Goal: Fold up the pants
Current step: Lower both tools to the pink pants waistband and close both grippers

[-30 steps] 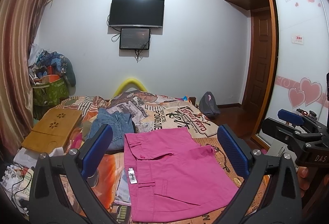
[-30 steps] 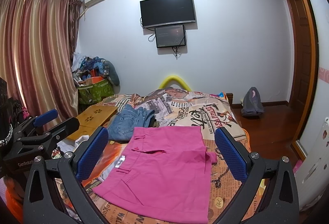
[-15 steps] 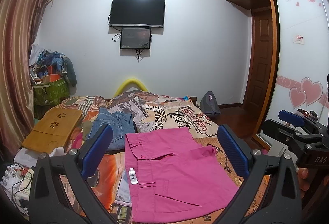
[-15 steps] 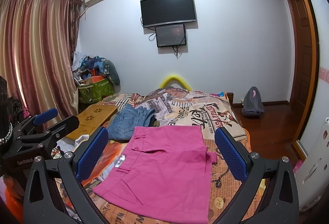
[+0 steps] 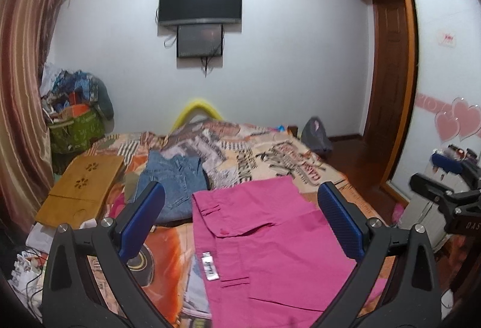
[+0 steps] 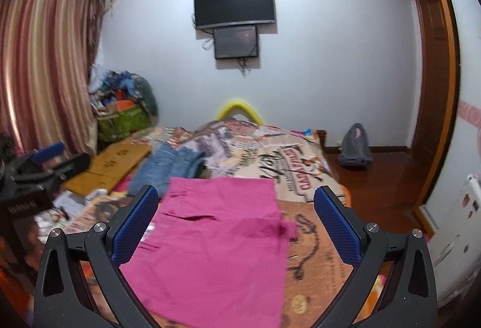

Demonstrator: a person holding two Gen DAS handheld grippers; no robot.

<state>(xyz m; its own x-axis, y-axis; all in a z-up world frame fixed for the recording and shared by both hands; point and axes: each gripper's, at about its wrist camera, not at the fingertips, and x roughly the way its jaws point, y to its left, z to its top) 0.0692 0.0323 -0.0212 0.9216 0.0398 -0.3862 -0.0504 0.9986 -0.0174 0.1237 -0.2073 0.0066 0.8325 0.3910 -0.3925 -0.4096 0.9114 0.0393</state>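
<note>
Pink pants point(image 5: 270, 249) lie flat, folded over once, on the patterned bedspread point(image 5: 249, 153), waistband toward the far side and a white tag point(image 5: 209, 265) on the left edge. They also show in the right wrist view point(image 6: 216, 246). My left gripper point(image 5: 240, 219) is open and empty, hovering above the pants. My right gripper point(image 6: 236, 222) is open and empty, also above the pants. The right gripper shows at the right edge of the left wrist view point(image 5: 448, 177); the left gripper shows at the left edge of the right wrist view point(image 6: 45, 162).
Folded blue jeans point(image 5: 173, 180) lie beyond the pants on the left. A wooden lap tray point(image 5: 81, 186) sits at the bed's left edge. A green basket of clutter point(image 5: 75, 129) stands by the curtain. A grey bag point(image 5: 315, 137) is on the floor, right.
Both grippers have moved slightly forward and tilted down over the pants; the right view has swung a little to the right. The pants have not moved.
</note>
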